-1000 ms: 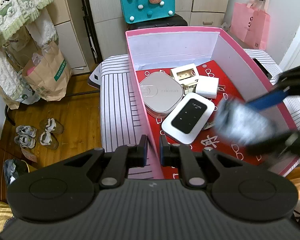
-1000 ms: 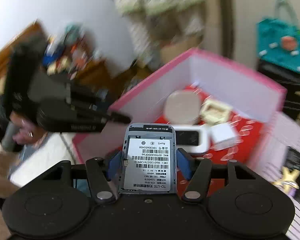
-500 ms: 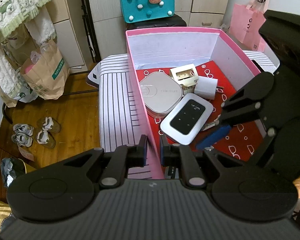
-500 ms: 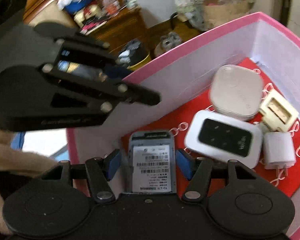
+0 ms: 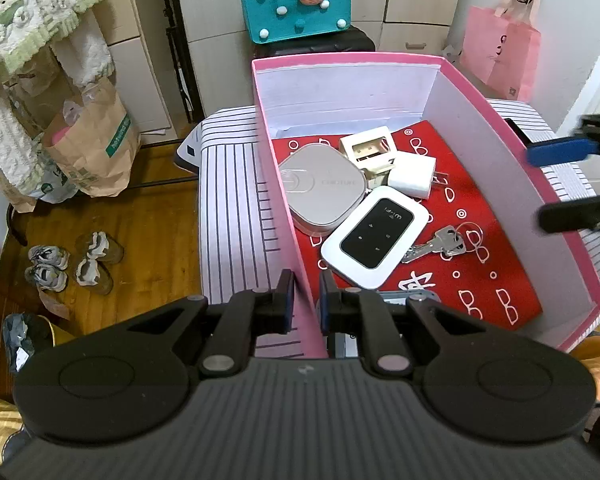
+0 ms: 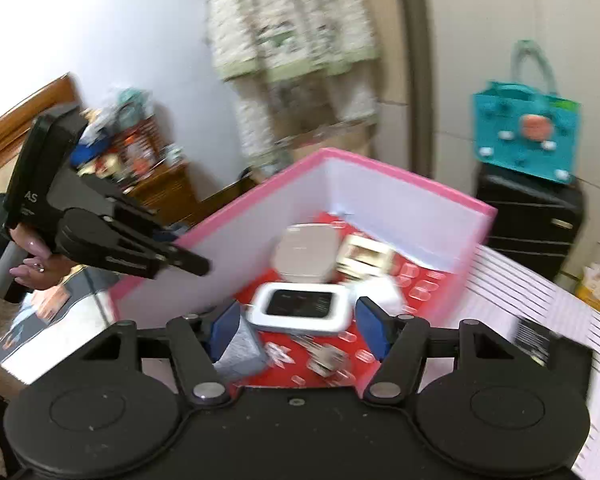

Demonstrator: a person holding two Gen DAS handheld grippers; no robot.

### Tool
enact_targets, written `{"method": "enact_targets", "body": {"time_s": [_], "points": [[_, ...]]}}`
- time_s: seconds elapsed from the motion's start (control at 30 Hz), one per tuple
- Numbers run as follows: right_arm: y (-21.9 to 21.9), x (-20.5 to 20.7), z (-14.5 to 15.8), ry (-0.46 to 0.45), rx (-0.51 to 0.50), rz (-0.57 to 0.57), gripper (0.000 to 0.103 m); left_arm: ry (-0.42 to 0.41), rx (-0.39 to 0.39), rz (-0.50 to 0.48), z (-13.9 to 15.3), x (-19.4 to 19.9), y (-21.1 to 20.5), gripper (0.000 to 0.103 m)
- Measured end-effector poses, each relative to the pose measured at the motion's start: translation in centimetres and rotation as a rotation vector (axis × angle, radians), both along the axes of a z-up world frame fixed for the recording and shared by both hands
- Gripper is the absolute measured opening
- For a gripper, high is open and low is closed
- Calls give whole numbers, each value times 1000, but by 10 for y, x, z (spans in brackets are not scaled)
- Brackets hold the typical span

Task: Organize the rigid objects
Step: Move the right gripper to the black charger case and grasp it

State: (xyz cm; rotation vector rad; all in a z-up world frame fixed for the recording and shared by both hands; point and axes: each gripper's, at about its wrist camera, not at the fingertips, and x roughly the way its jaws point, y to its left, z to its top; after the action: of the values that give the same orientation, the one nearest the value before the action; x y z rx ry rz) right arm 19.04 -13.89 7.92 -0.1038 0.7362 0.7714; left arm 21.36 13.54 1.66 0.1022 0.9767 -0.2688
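The left tool (image 5: 303,294) is pinching the near left wall of an open pink cardboard box (image 5: 500,120), its jaws nearly closed on the thin wall. The box is sitting on a white striped cloth surface (image 5: 228,200). Inside, on a red patterned lining, are lying a rounded grey square case (image 5: 322,192), a white pocket router with a black face (image 5: 374,236), a white charger cube (image 5: 412,178), a cream plastic socket piece (image 5: 366,146) and a bunch of silver keys (image 5: 440,244) — all close together. The right tool (image 6: 298,330) is hanging over the box's near edge, its jaws opening and gripping nothing; a grey label-backed device (image 6: 240,350) is lying just beside its left finger.
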Motion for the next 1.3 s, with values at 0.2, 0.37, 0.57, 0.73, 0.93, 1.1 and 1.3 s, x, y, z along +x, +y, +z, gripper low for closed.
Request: {"method": "enact_targets", "body": {"time_s": [0.2,0.37,0.57,0.73,0.93,1.1,1.3], "points": [[-51,-19,-7,-7,30,-137,70,-1,17,7,0,0,-4,12],[-91,-31,-23,13,159,-305,69,6,8,16,0,1,-4,12],[-139,-46,-46,-9,217,-498,70,18,-11,37,1,2,-2,12],[-158,-41,-70,2,189,-579,70,41,-2,42,2,6,-2,12],[-152,-17,-87,-57,59,-594,70,114,-15,50,6,20,1,12],[-147,10,-96,-79,-4,-597,71,129,-38,62,5,32,5,12],[-139,49,-101,-77,-70,-604,71,114,-61,76,4,48,8,11]]}}
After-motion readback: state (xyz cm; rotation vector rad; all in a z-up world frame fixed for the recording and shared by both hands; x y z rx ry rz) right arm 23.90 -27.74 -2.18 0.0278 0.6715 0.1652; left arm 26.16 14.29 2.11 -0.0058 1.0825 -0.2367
